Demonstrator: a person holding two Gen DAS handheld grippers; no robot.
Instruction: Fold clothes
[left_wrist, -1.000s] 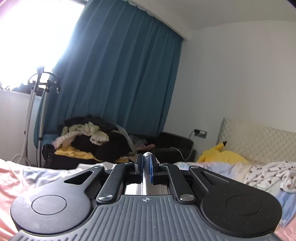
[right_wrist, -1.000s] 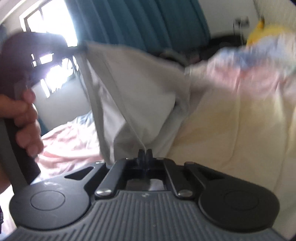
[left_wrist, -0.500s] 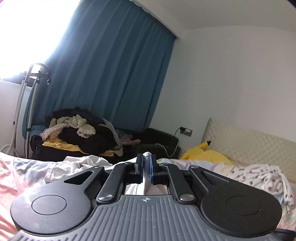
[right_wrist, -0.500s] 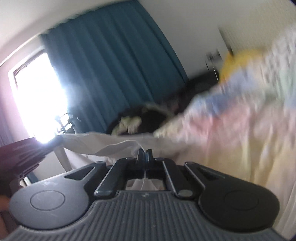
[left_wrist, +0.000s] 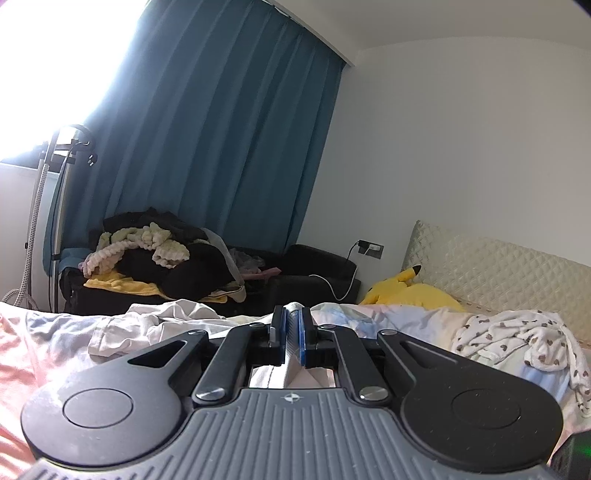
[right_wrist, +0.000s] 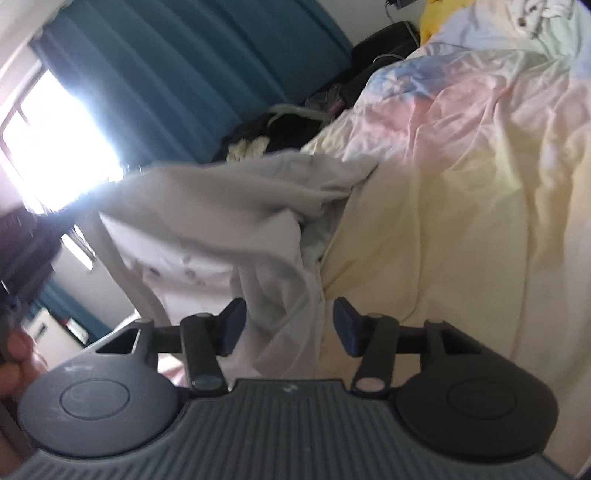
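A pale grey-white garment (right_wrist: 229, 225) hangs and drapes over the bed, stretched from the upper left down between my right gripper's fingers. My right gripper (right_wrist: 288, 325) is open, its blue pads (right_wrist: 345, 326) apart with loose cloth passing between them. My left gripper (left_wrist: 291, 332) is shut on a fold of the same white garment (left_wrist: 290, 354), held above the bed; more of it lies crumpled on the bed at left (left_wrist: 159, 321). The other gripper's dark body and the hand show at the far left of the right wrist view.
The bed has a pastel pink, yellow and blue sheet (right_wrist: 461, 177). A white spotted garment (left_wrist: 517, 332) and a yellow plush toy (left_wrist: 402, 291) lie near the quilted headboard (left_wrist: 498, 266). A dark sofa piled with clothes (left_wrist: 166, 266) stands before the blue curtain (left_wrist: 221, 147).
My right gripper has opened and let go of the garment, and swung down toward the bed. My left gripper stays shut on the cloth and has shifted slightly.
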